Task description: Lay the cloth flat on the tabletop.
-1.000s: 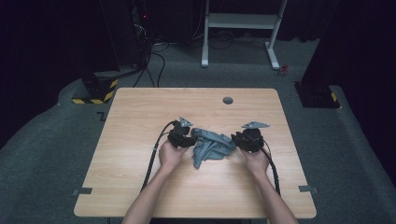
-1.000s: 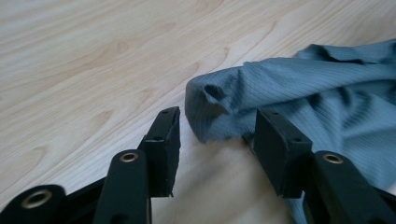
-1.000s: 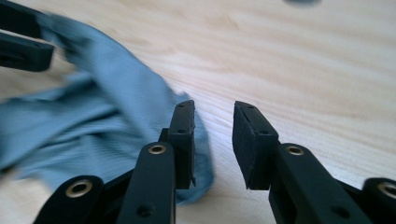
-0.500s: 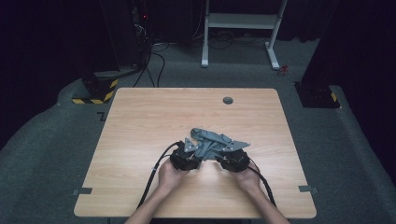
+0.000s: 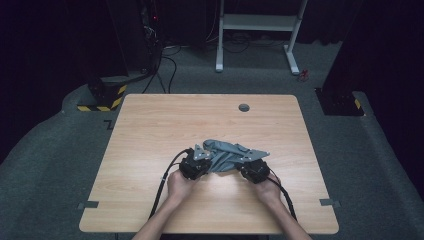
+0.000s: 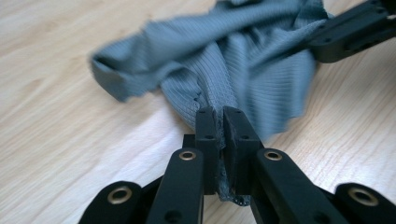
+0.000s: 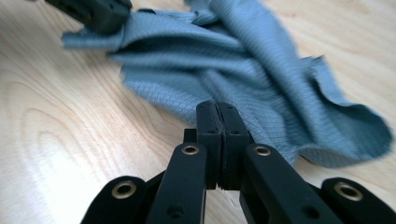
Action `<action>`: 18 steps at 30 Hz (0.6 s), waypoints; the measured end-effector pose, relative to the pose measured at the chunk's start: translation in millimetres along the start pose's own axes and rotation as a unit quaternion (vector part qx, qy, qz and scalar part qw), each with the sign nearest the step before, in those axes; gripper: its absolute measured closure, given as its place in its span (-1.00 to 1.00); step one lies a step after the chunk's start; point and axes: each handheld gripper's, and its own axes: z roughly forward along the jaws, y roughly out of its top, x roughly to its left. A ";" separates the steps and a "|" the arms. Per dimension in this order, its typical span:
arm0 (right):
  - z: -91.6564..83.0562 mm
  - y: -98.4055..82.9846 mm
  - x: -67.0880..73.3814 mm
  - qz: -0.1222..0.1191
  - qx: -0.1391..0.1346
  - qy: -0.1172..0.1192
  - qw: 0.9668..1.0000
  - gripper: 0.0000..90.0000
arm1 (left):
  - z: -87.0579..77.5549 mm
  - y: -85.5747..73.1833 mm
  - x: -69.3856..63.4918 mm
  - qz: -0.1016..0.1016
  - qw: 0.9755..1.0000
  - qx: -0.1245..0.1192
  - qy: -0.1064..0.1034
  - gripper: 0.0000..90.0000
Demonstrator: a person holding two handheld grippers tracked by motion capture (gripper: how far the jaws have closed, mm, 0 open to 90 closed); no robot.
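Dark room, black curtains all round; grey carpet floor [image 5: 60,150] under a light wood-grain table [image 5: 150,130]. White desk frame [image 5: 257,22] at 12 o'clock beyond the table, cables [image 5: 167,70] trailing on the floor at 11, yellow-black striped block [image 5: 102,97] off the table's far left corner. Small dark round grommet [image 5: 244,107] set in the tabletop toward 12. Strips of grey tape [image 5: 87,205] at the near left and near right edges.

Grey ribbed cloth [image 5: 227,155] crumpled just near of table centre, bunched between the two grippers, lying on the wood.

Left gripper [image 5: 196,165] at the cloth's 8 o'clock edge, held in the left hand [image 5: 179,186]; jaws just closed, pressed together with a pinch of cloth edge [image 6: 219,116] clamped between them, frayed hem poking out below the pads in the left gripper view.

Right gripper [image 5: 254,170] at the cloth's 4 o'clock edge, in the right hand [image 5: 269,190]; jaws also just closed, nearly flush, with a thin fold of cloth [image 7: 261,116] running into the seam at their tips in the right gripper view.

Black cables from both grippers running back toward 6 o'clock along the forearms.
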 end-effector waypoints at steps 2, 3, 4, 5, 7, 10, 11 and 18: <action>-8.9 -0.4 -0.6 -0.006 -0.004 -0.002 1.000 0.98 | -7.1 -2.1 5.1 -0.009 1.000 -0.006 -0.001 0.89; -13.0 -1.7 -1.4 -0.010 -0.006 -0.002 1.000 0.98 | -10.8 -4.9 7.6 -0.014 1.000 -0.008 -0.003 0.89; -19.7 -6.9 -2.6 -0.007 -0.008 -0.001 1.000 0.98 | -12.8 -7.0 9.2 -0.018 1.000 -0.009 -0.006 0.89; -19.7 -6.9 -2.6 -0.007 -0.008 -0.001 1.000 0.98 | -14.5 -10.0 11.0 -0.023 1.000 -0.007 -0.012 0.89; -25.3 -13.5 -3.8 -0.006 -0.004 0.000 1.000 0.98 | -16.4 -17.1 11.4 -0.025 0.999 0.001 -0.022 0.88; -35.1 -24.1 -3.8 -0.013 0.001 0.003 1.000 0.98 | -21.3 -32.9 4.1 -0.012 0.999 0.017 -0.033 0.88; -39.3 -28.6 -3.5 -0.013 0.000 0.008 1.000 0.97 | -23.0 -36.4 2.8 -0.011 0.999 0.018 -0.037 0.87; -43.5 -47.9 2.5 -0.013 0.015 0.019 1.000 0.85 | -31.2 -52.2 -3.9 -0.007 0.999 0.019 -0.037 0.67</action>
